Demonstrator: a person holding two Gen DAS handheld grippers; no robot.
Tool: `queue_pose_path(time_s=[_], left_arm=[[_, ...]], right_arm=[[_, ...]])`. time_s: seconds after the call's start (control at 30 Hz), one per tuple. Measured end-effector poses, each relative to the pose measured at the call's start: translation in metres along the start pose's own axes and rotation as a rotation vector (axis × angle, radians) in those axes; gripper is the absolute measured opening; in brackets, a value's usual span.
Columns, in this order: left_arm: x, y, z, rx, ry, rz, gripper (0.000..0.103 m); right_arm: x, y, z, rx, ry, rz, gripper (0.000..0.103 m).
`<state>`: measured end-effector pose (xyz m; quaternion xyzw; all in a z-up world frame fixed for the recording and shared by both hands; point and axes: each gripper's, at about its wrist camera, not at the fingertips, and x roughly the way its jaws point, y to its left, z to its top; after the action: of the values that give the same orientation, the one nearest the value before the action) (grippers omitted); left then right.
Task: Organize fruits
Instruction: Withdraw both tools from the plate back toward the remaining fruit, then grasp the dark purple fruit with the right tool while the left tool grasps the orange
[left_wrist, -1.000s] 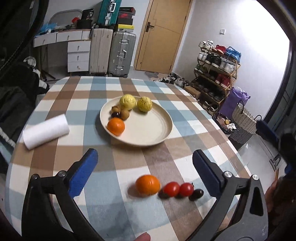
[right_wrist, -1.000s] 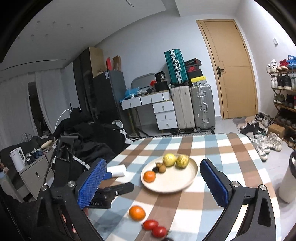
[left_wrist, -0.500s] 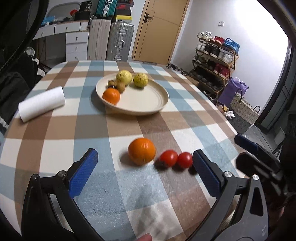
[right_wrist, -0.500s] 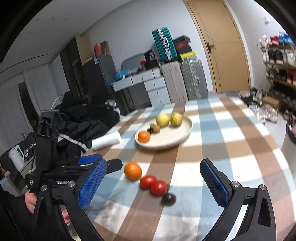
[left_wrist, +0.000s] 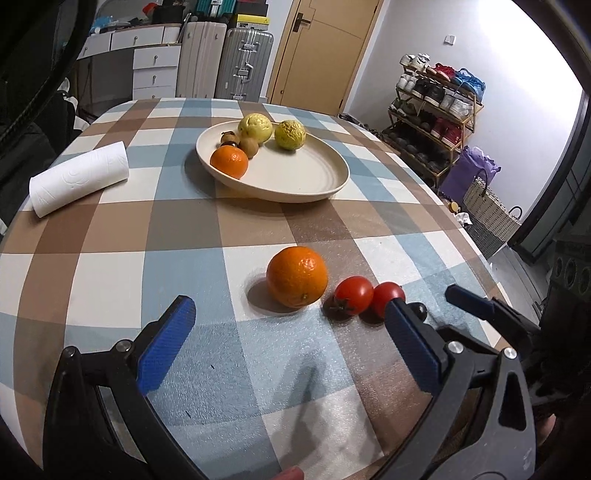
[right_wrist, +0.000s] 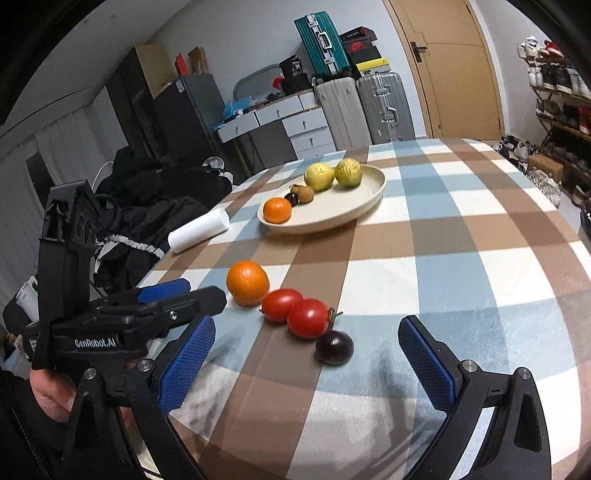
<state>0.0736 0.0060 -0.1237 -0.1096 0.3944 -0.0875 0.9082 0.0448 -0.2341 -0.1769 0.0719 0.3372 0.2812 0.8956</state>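
Blue pads line the fingers of both grippers, and both stand wide apart with nothing between them. The left gripper (left_wrist: 284, 345) hangs low over the near part of the checked table (left_wrist: 110, 236), and the right gripper (right_wrist: 306, 363) hangs just beside it, low over the same edge. Between them and the plate (left_wrist: 317, 177), four loose fruits lie in a row on the cloth: an orange (left_wrist: 297, 277), two tomatoes touching each other (right_wrist: 282, 304) (right_wrist: 308, 318), and a small dark fruit (right_wrist: 334, 347) at the end, touching the second tomato. In the left wrist view the dark fruit is mostly hidden behind that gripper's right finger. The orange sits just beside the first tomato. Farther back, the cream plate holds a second orange (left_wrist: 229, 161) at its near left rim, two yellow fruits (left_wrist: 255, 127) (left_wrist: 290, 134) at the back, and a few small brown and dark ones (left_wrist: 249, 147) between. A white paper roll (left_wrist: 79, 177) lies on its side left of the plate, well apart from it.
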Motion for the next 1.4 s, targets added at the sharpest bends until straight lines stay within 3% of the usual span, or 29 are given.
queue_pose_path(time_s=[0.07,0.13,0.47,0.6,0.87,1.27,1.4], left_arm=[[0.001,0.000,0.000,0.001,0.000,0.001,0.102],[0.000,0.001,0.000,-0.002,-0.002,0.003,0.102],[0.000,0.000,0.003,0.007,-0.004,-0.002,0.102],[-0.002,-0.005,0.005,0.030,-0.011,-0.015,0.102],[-0.003,-0.015,0.013,0.087,-0.017,-0.010,0.102],[0.029,0.013,0.031,-0.004,0.080,-0.075,0.101],[0.038,0.013,0.032,0.009,0.104,-0.098,0.091]], right_arm=[[0.003,-0.001,-0.002,0.004,0.008,-0.007,0.099],[0.006,-0.003,-0.004,0.008,0.020,-0.009,0.085],[0.018,-0.005,-0.007,0.005,0.066,-0.022,0.056],[0.021,-0.005,-0.009,-0.008,0.074,-0.072,0.027],[0.009,-0.013,-0.010,0.018,0.032,-0.042,0.025],[-0.011,-0.013,-0.005,-0.022,-0.027,-0.046,0.025],[-0.010,-0.015,-0.003,-0.019,-0.027,-0.039,0.025]])
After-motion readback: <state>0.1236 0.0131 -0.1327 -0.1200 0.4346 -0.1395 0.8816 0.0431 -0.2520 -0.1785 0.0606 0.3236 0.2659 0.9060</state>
